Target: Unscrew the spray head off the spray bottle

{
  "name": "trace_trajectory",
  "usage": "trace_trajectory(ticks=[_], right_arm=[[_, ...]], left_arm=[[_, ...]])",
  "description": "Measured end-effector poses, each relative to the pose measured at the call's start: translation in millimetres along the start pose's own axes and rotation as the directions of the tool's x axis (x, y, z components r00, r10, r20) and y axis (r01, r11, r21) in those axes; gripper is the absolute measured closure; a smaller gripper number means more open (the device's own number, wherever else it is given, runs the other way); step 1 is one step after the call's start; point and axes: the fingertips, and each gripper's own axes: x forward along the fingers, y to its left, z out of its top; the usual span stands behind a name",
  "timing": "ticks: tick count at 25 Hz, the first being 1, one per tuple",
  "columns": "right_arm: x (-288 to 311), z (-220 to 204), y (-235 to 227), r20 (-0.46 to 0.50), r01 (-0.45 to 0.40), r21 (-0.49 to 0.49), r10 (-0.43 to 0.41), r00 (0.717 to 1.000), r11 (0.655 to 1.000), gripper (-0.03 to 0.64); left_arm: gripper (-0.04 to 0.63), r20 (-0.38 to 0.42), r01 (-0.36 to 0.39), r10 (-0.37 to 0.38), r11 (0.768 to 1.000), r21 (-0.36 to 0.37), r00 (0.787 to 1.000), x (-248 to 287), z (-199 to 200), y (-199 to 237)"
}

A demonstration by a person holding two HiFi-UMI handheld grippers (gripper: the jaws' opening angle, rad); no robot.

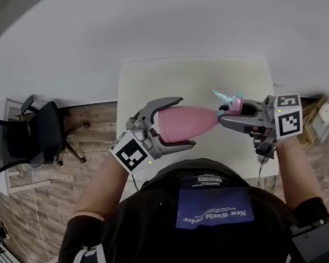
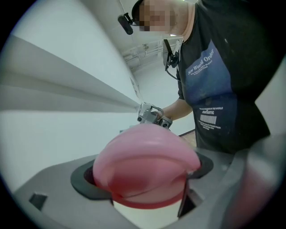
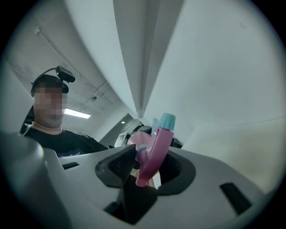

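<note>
A pink spray bottle (image 1: 184, 123) lies on its side in the air above a white table (image 1: 160, 77). My left gripper (image 1: 185, 122) is shut on its wide body, which fills the left gripper view (image 2: 147, 165). The bottle's neck points to the right. There the pink spray head (image 1: 234, 103), with its teal nozzle and trigger, sits between the jaws of my right gripper (image 1: 221, 115). In the right gripper view the head (image 3: 156, 147) stands edge-on between the pads, which lie against its two sides. The right gripper (image 2: 152, 115) also shows small beyond the bottle.
The table (image 1: 160, 77) stands against a white wall. A black office chair (image 1: 28, 131) is on the wood floor to the left. Cables and small items (image 1: 318, 118) lie past the table's right edge. The person's torso is close behind both grippers.
</note>
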Motion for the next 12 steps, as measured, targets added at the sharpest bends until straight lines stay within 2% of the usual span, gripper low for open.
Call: trace_trajectory(ticks=[7, 12], right_arm=[[6, 10, 26, -0.002, -0.087, 0.016, 0.087, 0.996, 0.996, 0.492], [7, 13, 29, 0.011, -0.106, 0.044, 0.105, 0.994, 0.993, 0.492]], left_arm=[[0.109, 0.03, -0.01, 0.009, 0.999, 0.03, 1.0, -14, 37, 1], [0.107, 0.058, 0.003, -0.003, 1.0, 0.002, 0.998, -18, 47, 3]])
